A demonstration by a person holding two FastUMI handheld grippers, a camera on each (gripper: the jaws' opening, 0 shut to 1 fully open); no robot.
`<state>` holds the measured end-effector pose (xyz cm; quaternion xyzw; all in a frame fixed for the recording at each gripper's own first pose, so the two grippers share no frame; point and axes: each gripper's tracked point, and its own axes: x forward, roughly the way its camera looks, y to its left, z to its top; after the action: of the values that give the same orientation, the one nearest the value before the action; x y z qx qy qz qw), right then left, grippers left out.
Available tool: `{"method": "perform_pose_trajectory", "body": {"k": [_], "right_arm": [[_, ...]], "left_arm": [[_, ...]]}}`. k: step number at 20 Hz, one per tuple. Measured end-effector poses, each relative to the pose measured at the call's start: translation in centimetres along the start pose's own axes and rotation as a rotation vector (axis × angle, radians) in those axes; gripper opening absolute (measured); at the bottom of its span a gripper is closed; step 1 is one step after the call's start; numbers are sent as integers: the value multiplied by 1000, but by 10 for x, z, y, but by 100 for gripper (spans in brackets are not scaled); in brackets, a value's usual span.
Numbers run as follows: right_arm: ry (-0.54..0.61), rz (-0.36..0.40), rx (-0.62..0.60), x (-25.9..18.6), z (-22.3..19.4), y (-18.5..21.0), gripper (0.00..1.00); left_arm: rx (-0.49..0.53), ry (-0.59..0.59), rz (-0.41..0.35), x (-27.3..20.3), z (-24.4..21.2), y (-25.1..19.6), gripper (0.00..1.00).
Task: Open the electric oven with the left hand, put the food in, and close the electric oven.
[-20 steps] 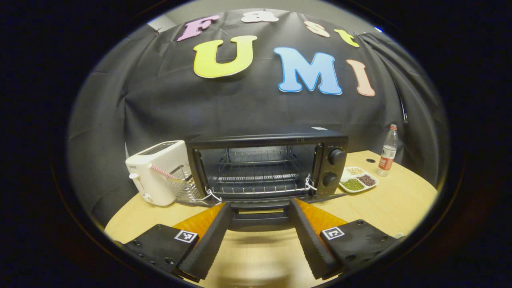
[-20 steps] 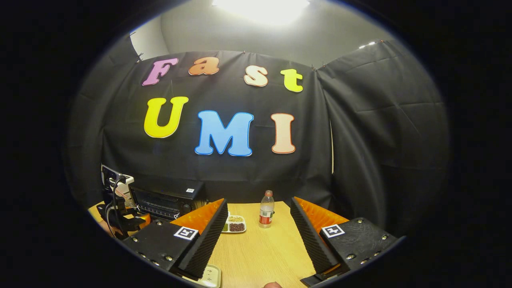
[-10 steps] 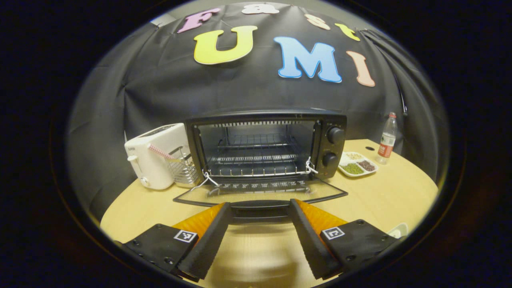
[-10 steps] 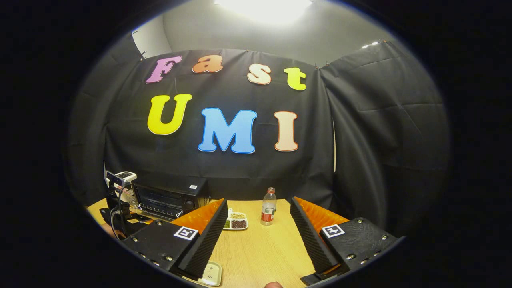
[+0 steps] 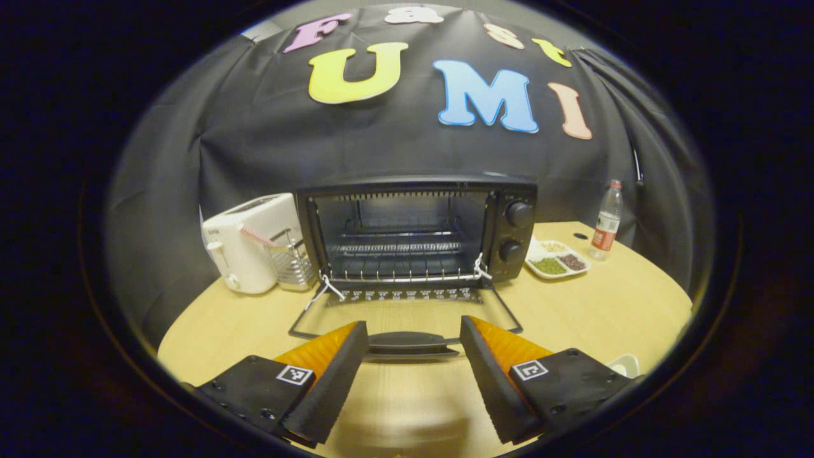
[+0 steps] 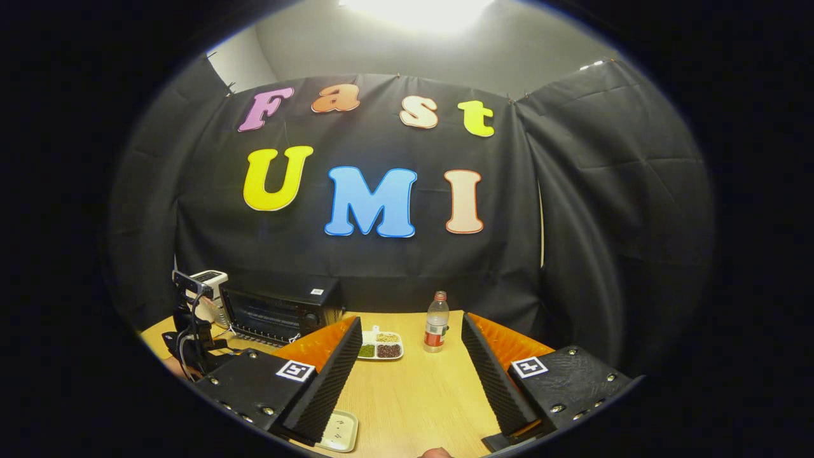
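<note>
1. Left gripper [image 5: 412,356]: jaws spread wide, gripping nothing — the door handle [image 5: 407,344] sits between the fingers, neither visibly pressing it.
2. Right gripper [image 6: 410,375]: jaws wide apart, empty, over the table [image 6: 413,401].
3. Small pale dish [image 6: 338,430] just beside the right gripper's own left finger; contents unclear, possibly the food.
4. Oven door [image 5: 407,312] folded down flat — opening looks done.
5. Oven [image 5: 416,229] cavity shows bare racks; loading and closing remain.
6. Beyond: toaster [image 5: 248,248], sectioned tray [image 5: 556,257], bottle [image 5: 606,219].
</note>
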<state>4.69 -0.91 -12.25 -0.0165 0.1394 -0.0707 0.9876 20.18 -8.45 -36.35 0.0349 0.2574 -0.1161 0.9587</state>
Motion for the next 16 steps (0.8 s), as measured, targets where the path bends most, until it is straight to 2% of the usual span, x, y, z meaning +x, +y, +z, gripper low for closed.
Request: {"method": "perform_pose_trajectory", "body": {"k": [3, 4, 5, 6, 7, 8, 9, 16], "right_arm": [[43, 43, 40, 6, -13, 7, 96], [61, 63, 51, 8, -18, 10, 97], [78, 83, 59, 10, -24, 14, 97], [94, 102, 64, 11, -30, 16, 97], [114, 123, 69, 13, -36, 19, 97], [135, 146, 75, 14, -42, 23, 97], [156, 168, 82, 16, -50, 27, 97], [390, 341, 156, 15, -105, 61, 98]], "left_arm": [[-4, -99, -7, -31, 43, -5, 100], [-6, -130, -4, -42, 58, -6, 92], [-10, -161, -2, -54, 71, -6, 98], [-14, -189, -1, -65, 84, -6, 92], [-17, -213, 3, -78, 93, -6, 92], [-19, -233, 9, -90, 102, -5, 96], [-19, -252, 16, -102, 110, -2, 100], [-34, -348, 77, -174, 146, 12, 97]]}}
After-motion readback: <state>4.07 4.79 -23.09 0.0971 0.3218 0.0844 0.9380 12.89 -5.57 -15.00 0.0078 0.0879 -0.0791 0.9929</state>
